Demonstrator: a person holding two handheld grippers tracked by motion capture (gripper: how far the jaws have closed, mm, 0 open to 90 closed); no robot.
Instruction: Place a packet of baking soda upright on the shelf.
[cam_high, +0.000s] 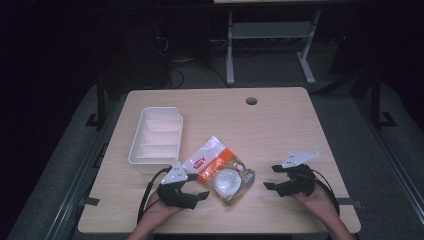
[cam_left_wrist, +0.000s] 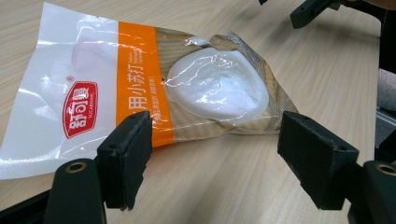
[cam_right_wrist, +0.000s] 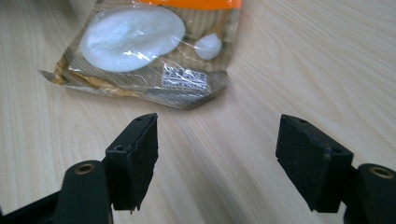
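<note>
Between the two tools on the wooden tabletop (cam_high: 280, 120) lies a flat plastic snack bag (cam_high: 220, 169), and it's a pretty busy-looking thing: white at one end with a red logo badge, then an orange band with white characters, then a clear, crinkly section with a tan striped backing. Through the clear part you can see one big round white piece and a much smaller white blob next to it. A small white printed label sits near the sealed edge on the clear end.

Left tool (cam_high: 192, 187) sits just beside the bag's white-and-orange side, jaws spread wide. From the left gripper view the bag (cam_left_wrist: 154, 88) lies right ahead of the jaws, its near edge running between them, but I can't tell if either jaw touches it. Right tool (cam_high: 274, 177) is a bit off from the clear end, jaws also wide and holding nothing, the bag (cam_right_wrist: 144, 51) ahead of them and apart.

Both hands grip from behind, forearms low. A white divided tray (cam_high: 156, 135) sits beyond the left tool.
</note>
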